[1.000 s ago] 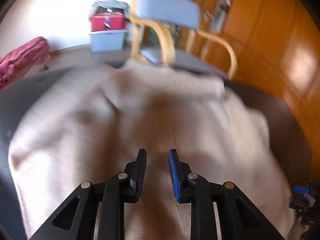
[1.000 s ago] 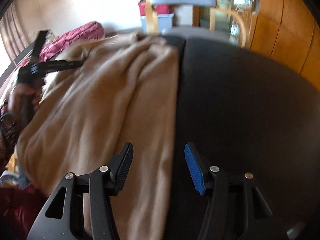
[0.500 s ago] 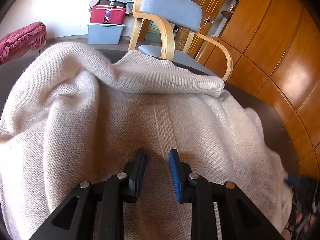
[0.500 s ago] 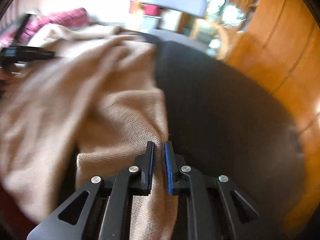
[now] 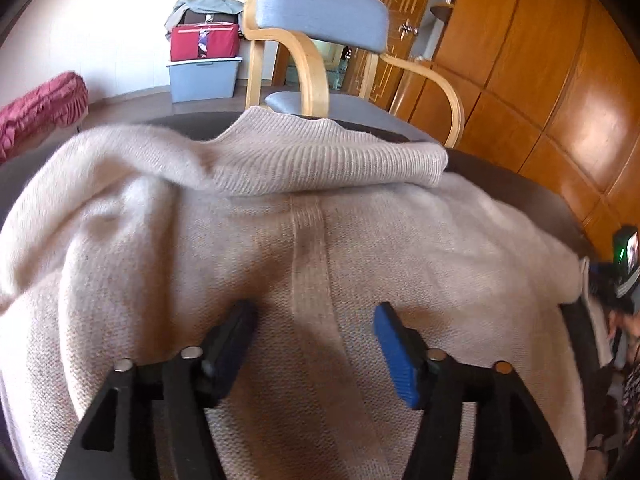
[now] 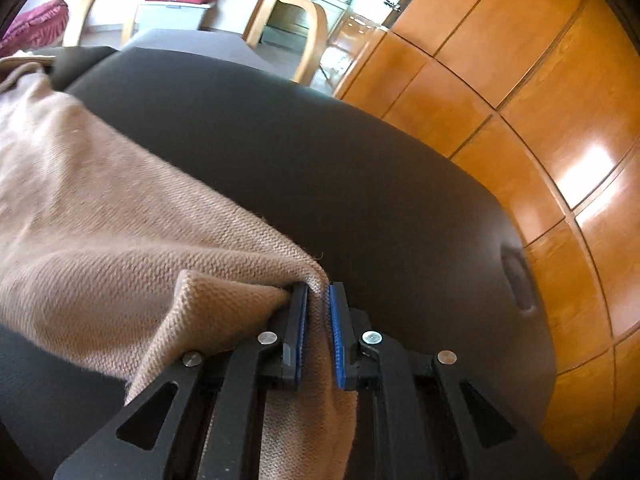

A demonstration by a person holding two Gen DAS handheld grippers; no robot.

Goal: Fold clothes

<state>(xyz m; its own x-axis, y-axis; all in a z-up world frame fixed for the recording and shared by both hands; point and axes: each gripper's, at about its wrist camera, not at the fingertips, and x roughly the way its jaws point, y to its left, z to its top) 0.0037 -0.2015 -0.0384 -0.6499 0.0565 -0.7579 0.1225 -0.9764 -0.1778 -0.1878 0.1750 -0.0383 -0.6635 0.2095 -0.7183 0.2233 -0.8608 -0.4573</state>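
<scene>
Closest in the left wrist view, the left gripper [image 5: 314,344] hangs over a beige knitted sweater [image 5: 304,248], its jaws opening wide with knit below the gap; the pads do not press on it. One pad is blue, the other black and blurred. The sweater lies in a heap on a dark table [image 5: 516,184], and a raised seam runs up the fabric from between the fingers to a ribbed band [image 5: 332,156] folded across the far side.

In the right wrist view, the right gripper [image 6: 318,322] is pressed together on a fold of the same sweater [image 6: 120,240], pinching it at the near right edge of the cloth. The fabric stretches away to the left over the dark table [image 6: 320,152] and drops out of sight under the gripper's frame.

At the right edge of the left view, part of a person [image 5: 624,320] and a dark device with a green light are cut off and hard to make out.

Beyond the table stands a wooden armchair [image 5: 320,12] with grey-blue cushions. Orange wooden panels [image 5: 540,60] fill the right. Farther back, a red bag [image 5: 204,42] sits on a pale blue plastic box [image 5: 202,80], with grey cloth on top. A dark red ruffled cloth [image 5: 40,108] shows at far left. No writing or brand can be read anywhere.
</scene>
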